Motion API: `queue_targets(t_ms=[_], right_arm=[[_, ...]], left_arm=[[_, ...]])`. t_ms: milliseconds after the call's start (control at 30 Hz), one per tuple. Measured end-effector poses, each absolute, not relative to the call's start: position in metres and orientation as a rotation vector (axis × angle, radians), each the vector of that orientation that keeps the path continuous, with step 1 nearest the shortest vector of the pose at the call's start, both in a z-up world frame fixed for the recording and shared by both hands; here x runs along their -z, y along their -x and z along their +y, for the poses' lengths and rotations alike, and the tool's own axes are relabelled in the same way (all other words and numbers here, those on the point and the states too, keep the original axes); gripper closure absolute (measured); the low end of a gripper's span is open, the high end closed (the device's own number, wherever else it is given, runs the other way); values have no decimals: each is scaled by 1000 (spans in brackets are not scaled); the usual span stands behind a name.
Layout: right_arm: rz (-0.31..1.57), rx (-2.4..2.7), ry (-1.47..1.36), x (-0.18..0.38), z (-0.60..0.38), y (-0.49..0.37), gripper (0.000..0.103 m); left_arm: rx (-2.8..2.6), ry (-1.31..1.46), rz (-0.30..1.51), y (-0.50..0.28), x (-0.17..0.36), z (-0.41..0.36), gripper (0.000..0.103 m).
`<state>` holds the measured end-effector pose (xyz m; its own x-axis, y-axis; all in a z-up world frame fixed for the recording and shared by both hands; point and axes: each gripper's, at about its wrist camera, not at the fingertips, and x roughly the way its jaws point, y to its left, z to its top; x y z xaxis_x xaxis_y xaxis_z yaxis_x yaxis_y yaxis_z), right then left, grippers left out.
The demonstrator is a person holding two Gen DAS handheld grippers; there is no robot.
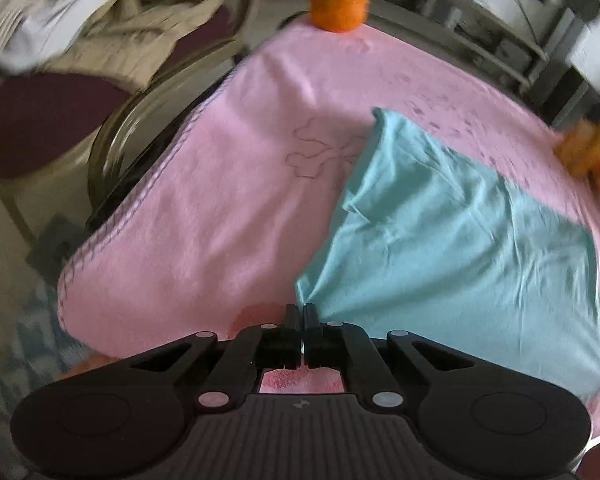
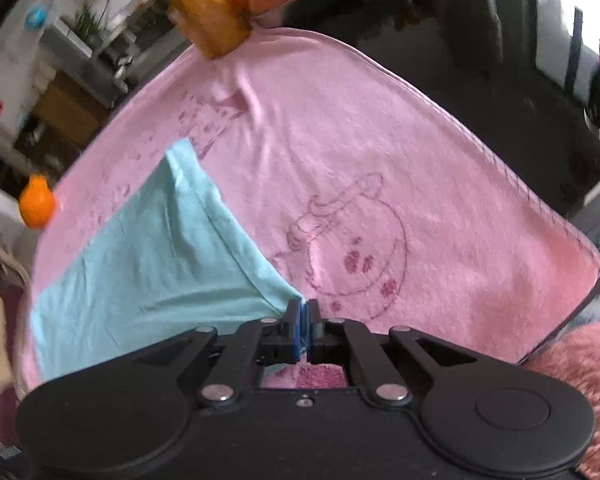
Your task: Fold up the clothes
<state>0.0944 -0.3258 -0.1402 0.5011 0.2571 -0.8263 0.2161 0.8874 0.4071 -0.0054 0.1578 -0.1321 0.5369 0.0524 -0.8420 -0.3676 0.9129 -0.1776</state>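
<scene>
Both grippers, left (image 1: 302, 307) and right (image 2: 304, 303), pinch the teal cloth's (image 1: 452, 232) near corners.

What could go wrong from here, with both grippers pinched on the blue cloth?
1. The left gripper and right gripper each clamp only a thin corner of the light blue cloth; it may slip out when lifted.
2. The cloth lies on the pink towel; a pinched or dragged towel could bunch up.
3. The orange sits on the towel's far edge and could roll off if the towel shifts.
</scene>
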Motion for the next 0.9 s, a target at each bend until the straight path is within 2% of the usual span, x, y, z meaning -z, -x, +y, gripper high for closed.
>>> queue_targets(t_ms=[67,167,267,367,600,667,800,900], right_arm=[[1061,-24,-433,133,-318,-94,97],[1037,-40,-466,117,-321,-92,93],[981,-117,-508,86,-318,-95,87],[919,-200,-530,57,-308,-104,77],[843,-281,-617,38,-289,-159,71],[853,-272,-649,49,-289,-180,58],[933,-203,-736,89,-292,-220,57],[957,-166,-613,106,-281,-242,66]], left_arm=[[-244,327,977,8,127,160,93],[-229,343,943,12,112,171,92],[-211,386,888,7,91,183,80],[-178,434,829,-10,70,189,75],[-129,477,817,-73,61,197,68],[-126,539,860,-93,73,204,68],[-137,615,918,-122,97,211,68],[-143,568,948,-140,107,203,68]])
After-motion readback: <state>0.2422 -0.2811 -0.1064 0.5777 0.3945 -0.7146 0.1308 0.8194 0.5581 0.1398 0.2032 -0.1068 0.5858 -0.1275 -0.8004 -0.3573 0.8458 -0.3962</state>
